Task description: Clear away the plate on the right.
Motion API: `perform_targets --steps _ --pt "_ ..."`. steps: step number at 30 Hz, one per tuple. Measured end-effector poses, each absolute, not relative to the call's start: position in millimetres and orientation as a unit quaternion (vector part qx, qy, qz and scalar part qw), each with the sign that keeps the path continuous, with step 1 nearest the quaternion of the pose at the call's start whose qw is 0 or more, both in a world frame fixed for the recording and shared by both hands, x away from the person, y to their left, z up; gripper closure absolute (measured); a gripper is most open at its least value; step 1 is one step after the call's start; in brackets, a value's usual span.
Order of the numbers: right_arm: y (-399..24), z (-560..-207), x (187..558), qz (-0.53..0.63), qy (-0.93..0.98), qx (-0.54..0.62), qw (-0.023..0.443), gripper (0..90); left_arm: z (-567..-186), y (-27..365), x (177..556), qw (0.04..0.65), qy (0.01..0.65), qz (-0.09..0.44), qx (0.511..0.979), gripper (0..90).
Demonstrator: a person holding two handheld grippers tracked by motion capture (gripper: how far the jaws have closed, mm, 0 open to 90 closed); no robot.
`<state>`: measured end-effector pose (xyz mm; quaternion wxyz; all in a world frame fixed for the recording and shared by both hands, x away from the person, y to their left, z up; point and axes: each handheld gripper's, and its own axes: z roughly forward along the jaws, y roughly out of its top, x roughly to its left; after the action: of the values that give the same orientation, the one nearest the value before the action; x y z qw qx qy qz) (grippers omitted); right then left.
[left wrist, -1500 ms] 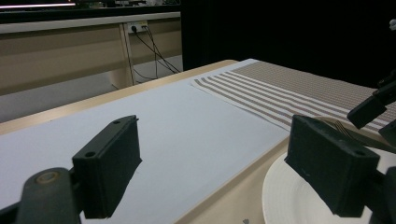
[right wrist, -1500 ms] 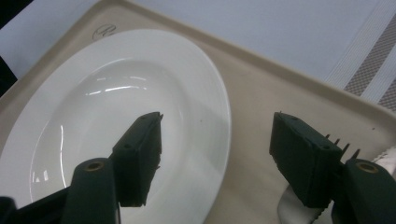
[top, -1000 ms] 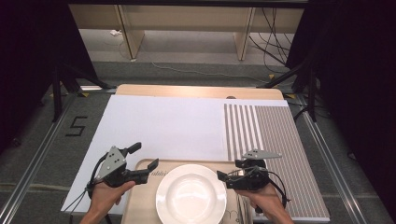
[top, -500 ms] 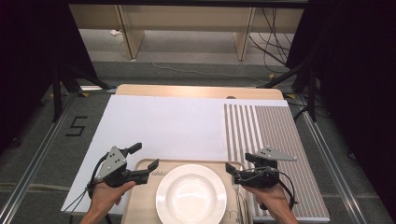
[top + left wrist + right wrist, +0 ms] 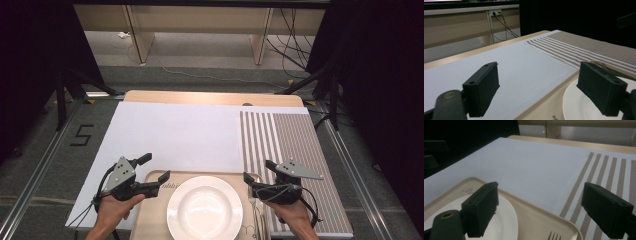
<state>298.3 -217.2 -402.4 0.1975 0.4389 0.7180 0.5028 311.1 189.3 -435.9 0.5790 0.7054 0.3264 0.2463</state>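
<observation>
A white plate (image 5: 205,207) lies on a beige tray (image 5: 154,176) at the table's near edge. A fork (image 5: 252,200) rests on the tray to the right of the plate. My left gripper (image 5: 154,169) hovers at the tray's far left corner, open and holding nothing. My right gripper (image 5: 259,171) stands open over the tray's far right corner, beside the fork, also holding nothing. In the left gripper view the left gripper (image 5: 541,90) frames the plate (image 5: 579,105) and the fork (image 5: 606,67). In the right gripper view the right gripper (image 5: 544,210) spans the tray (image 5: 536,212), with the plate (image 5: 507,218) at its left.
A white mat (image 5: 175,135) covers the left and middle of the table. A brown-and-white striped placemat (image 5: 290,145) lies on the right, under my right hand. The wooden table edge (image 5: 210,97) runs along the back, with a cabinet and cables on the floor beyond.
My right gripper has shifted a little to the right, away from the plate and towards the striped placemat. The left gripper has stayed where it was.
</observation>
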Motion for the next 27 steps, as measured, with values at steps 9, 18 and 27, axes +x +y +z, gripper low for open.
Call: perform_targets --steps 9,18,27 --pt "-217.2 -405.6 295.2 0.504 0.712 0.442 0.210 15.3 -436.0 190.5 310.1 0.579 0.327 0.247 0.704 16.5" --pt "-214.3 -408.0 291.6 0.501 0.718 0.432 0.217 15.3 -435.9 190.2 310.5 0.583 0.328 0.249 0.700 16.0" --pt "-216.8 -408.8 290.7 0.502 0.715 0.436 0.216 15.3 -435.9 190.1 311.0 0.585 0.328 0.249 0.699 15.9"
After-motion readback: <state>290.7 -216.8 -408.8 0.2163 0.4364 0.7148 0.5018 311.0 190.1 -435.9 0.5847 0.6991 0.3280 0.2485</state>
